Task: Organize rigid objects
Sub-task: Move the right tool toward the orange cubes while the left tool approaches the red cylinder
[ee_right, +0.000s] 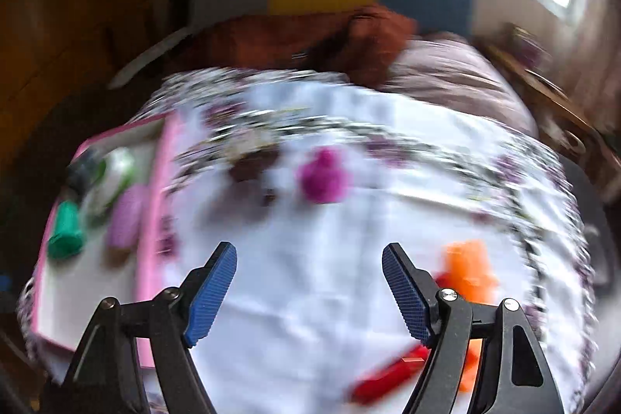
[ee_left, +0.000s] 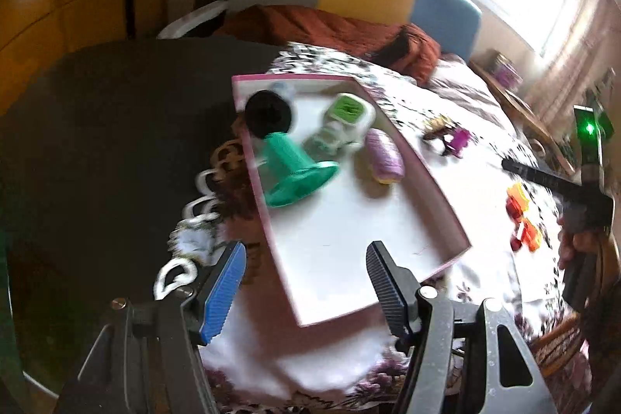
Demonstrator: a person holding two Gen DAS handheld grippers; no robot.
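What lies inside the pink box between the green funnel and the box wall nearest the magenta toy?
The purple spool lies between the green funnel and that wall of the pink box, clearest in the left wrist view. The magenta toy sits outside on the cloth.

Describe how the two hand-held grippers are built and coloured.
The left hand-held gripper has black angular linkage arms with silver pivot bolts, one blue ribbed pad and one black. The right hand-held gripper is the same black frame with two blue textured pads.
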